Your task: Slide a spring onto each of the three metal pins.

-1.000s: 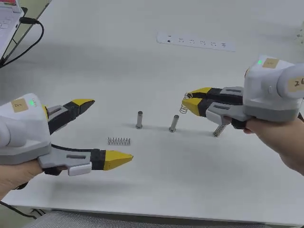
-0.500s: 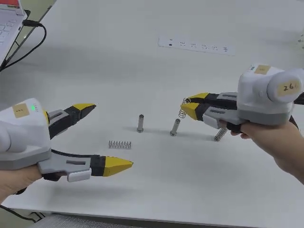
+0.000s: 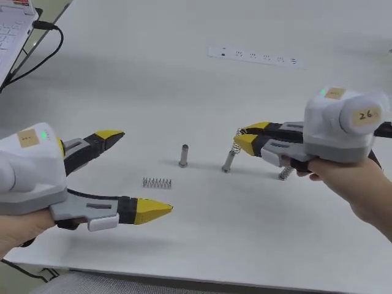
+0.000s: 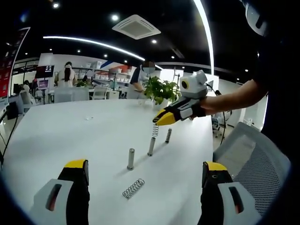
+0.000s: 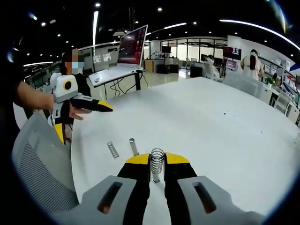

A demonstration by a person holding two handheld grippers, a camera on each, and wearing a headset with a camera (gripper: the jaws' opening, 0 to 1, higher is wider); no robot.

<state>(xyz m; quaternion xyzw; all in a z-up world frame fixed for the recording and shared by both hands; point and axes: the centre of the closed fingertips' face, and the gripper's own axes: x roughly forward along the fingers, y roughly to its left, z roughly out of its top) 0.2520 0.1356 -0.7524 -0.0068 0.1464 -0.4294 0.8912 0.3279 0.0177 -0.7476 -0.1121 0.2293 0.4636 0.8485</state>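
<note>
R gripper (image 3: pixel 238 136) clamps spring (image 3: pixel 236 148) (mid table (image 3: pixel 153 79)).

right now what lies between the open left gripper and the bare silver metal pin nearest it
One loose coiled metal spring lies flat between left gripper and pin, clear in head and left gripper views.

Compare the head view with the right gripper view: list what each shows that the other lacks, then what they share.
Head view, not the right gripper view: the power strip and a spring-covered pin. Right gripper view, not the head view: a chair back and people in the office behind. Both: the right gripper shut on a spring, the open left gripper, a bare pin and a loose spring on the table.
</note>
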